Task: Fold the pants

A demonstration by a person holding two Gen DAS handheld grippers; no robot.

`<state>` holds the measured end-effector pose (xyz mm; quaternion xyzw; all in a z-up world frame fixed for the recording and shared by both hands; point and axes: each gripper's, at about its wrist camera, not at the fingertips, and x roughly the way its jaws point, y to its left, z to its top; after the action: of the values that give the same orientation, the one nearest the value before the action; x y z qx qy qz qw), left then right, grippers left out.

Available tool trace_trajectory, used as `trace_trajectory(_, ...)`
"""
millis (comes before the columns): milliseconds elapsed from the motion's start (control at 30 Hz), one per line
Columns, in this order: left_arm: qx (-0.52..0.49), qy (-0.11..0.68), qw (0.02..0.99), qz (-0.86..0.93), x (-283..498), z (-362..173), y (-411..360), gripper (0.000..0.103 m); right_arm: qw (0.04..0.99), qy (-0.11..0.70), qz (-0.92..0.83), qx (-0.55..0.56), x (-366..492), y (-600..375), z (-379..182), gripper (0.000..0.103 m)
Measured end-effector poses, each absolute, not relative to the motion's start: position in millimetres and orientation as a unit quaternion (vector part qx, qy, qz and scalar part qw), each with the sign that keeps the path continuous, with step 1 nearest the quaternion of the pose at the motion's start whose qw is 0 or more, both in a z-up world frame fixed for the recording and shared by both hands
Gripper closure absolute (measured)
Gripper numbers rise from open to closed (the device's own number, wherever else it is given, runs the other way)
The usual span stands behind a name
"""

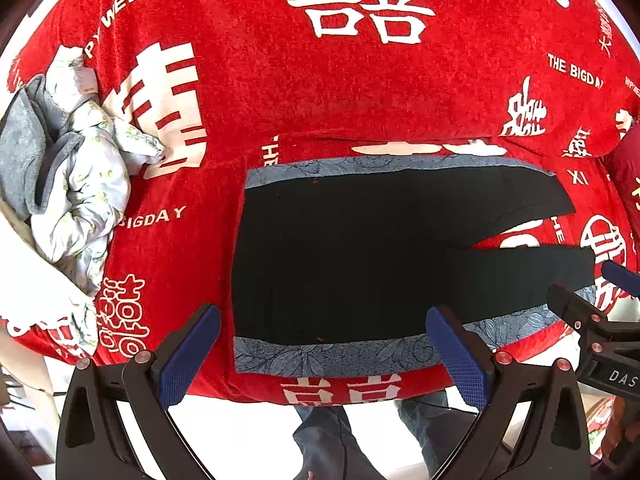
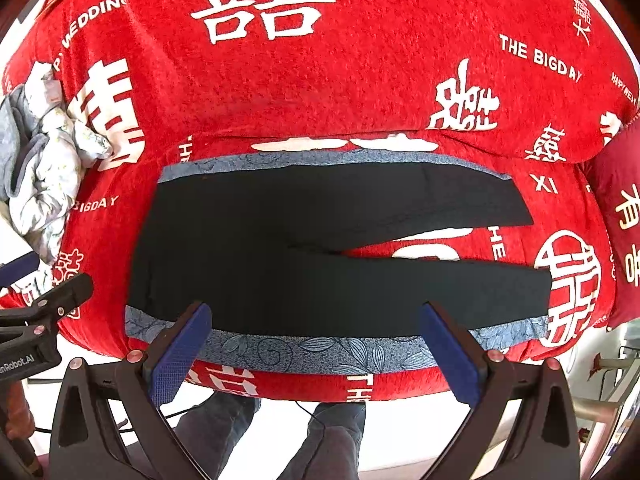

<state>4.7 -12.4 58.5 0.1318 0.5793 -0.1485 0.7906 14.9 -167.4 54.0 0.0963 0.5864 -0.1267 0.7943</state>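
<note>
Black pants [image 1: 360, 256] lie flat on a blue patterned mat [image 1: 340, 356] on the red bed, waist at the left, the two legs spread apart to the right. They also show in the right wrist view [image 2: 320, 248]. My left gripper [image 1: 324, 332] is open and empty, above the near edge by the waist. My right gripper [image 2: 316, 328] is open and empty, above the near edge by the near leg. The right gripper shows at the right edge of the left wrist view [image 1: 600, 300]; the left one shows at the left of the right wrist view [image 2: 40, 300].
A red blanket with white lettering [image 1: 320, 100] covers the bed. A crumpled pale floral and grey bundle [image 1: 76, 176] lies at the left, also in the right wrist view [image 2: 44, 168]. A dark red pillow [image 2: 620, 184] sits at the right. The person's legs [image 2: 332, 440] stand below the bed edge.
</note>
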Motion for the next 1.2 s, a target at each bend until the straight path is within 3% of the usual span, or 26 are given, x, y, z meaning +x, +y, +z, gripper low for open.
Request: trace_trajectory(1200, 0.134, 0.586, 0.789, -0.129, 5.6, 53.9, -13.3, 0.0, 0.785, 0.599, -0.128, 0.098, 11.2, -170.9, 49.1, 0.0)
